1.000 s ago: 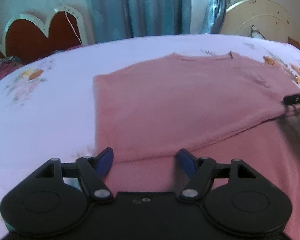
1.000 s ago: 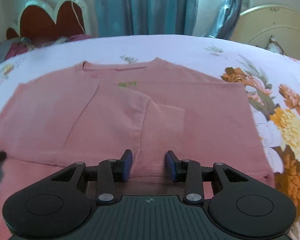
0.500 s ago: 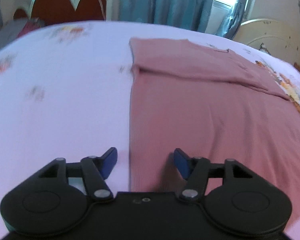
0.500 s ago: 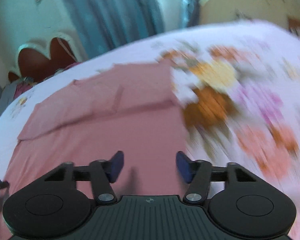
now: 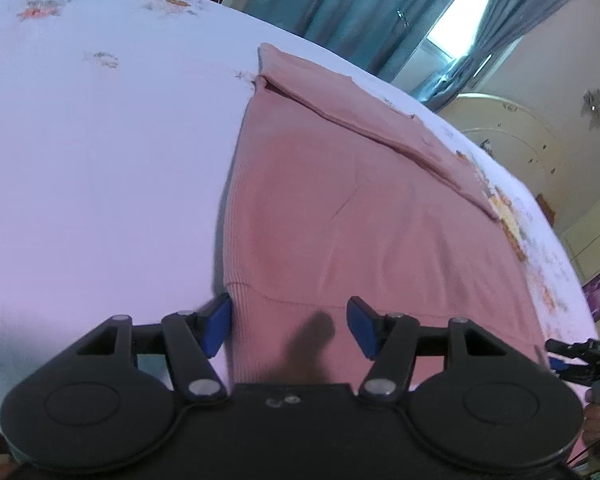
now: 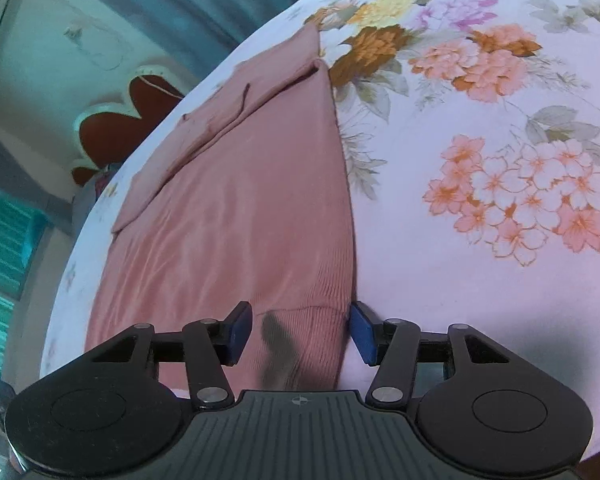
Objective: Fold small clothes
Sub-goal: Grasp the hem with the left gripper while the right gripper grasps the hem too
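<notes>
pink sweater (image 5: 340,220) flat on bed (image 5: 100,160), sleeves folded in | both grippers moved from sweater's middle to hem corners | left gripper (image 5: 288,326), right gripper (image 6: 300,330) jaws apart, ungripped | next: bottom fold

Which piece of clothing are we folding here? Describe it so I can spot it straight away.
Look at the bed with the white flowered sheet. Lying flat across it is a pink knit sweater, its sleeves already folded in over the far end and its ribbed hem nearest the cameras. It is the only garment on the sheet, a plain pink patch against the orange and pink flower print.
</notes>
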`<move>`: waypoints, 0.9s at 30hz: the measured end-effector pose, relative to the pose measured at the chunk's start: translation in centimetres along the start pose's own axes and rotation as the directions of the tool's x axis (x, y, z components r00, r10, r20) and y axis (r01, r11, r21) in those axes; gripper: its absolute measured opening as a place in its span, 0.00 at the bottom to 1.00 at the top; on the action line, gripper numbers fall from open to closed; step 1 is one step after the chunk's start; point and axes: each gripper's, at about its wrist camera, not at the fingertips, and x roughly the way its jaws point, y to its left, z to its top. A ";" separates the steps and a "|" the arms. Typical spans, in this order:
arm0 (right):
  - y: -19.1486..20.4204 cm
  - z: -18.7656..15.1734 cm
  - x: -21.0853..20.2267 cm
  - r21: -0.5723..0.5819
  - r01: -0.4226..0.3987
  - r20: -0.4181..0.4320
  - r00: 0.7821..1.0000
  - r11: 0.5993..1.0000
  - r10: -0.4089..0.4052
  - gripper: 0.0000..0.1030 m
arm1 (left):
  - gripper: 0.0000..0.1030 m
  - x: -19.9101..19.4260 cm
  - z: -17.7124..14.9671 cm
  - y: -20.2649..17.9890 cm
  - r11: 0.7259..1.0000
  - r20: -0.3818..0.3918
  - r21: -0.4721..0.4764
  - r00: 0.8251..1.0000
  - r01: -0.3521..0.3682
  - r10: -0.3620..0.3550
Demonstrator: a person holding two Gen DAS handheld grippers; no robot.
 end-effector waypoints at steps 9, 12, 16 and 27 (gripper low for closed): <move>-0.4 1.8 1.9 -0.036 -0.073 -0.019 0.997 0.997 0.072 0.52 | 0.47 3.6 1.7 2.4 0.957 -0.008 -0.206 0.978 0.203 -0.209; -0.5 -0.1 1.0 -0.046 -0.135 -0.051 0.990 0.990 0.132 0.51 | 0.42 3.1 0.3 2.2 0.963 -0.038 -0.166 0.974 0.212 -0.221; -1.8 0.4 1.1 0.014 -0.137 -0.029 0.990 0.990 0.138 0.32 | 0.40 3.3 0.3 2.6 0.959 -0.026 -0.190 0.975 0.212 -0.221; -2.6 0.7 1.0 -0.023 -0.072 -0.060 0.996 0.997 0.070 0.08 | 0.06 2.8 -1.0 2.8 0.979 0.030 -0.180 0.996 0.092 -0.088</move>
